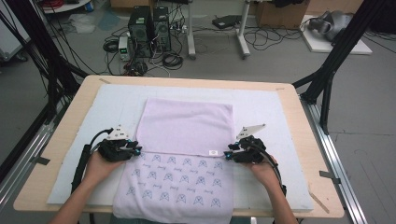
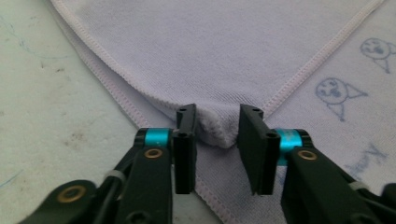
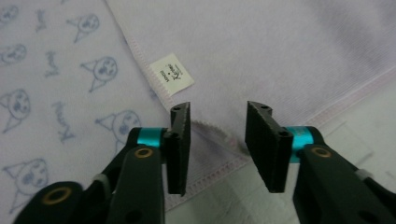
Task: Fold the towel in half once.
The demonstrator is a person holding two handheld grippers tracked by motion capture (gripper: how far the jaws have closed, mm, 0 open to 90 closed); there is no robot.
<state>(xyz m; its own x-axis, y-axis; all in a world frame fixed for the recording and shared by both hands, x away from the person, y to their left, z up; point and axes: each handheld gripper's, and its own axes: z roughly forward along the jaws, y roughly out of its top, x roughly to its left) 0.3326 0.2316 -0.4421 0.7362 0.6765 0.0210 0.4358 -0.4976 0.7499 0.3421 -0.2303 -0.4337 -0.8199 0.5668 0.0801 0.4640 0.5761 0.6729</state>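
Note:
A lilac towel (image 1: 187, 126) lies on the mat, its far half folded toward me over the side printed with small blue faces (image 1: 177, 182). My left gripper (image 1: 138, 150) sits at the folded flap's near left corner. In the left gripper view that corner (image 2: 217, 128) bulges up between the jaws of the left gripper (image 2: 217, 140), which stand a finger's width apart. My right gripper (image 1: 227, 155) is at the flap's near right corner, next to a white label (image 3: 173, 73). Its jaws (image 3: 218, 140) stand apart over the hem, with the cloth lying flat below them.
The towel rests on a pale grey mat (image 1: 261, 107) covering a wooden table (image 1: 70, 121), and its near edge hangs over the table's front. Black frame poles (image 1: 327, 79) stand at both far corners. Computers and cables lie on the floor beyond.

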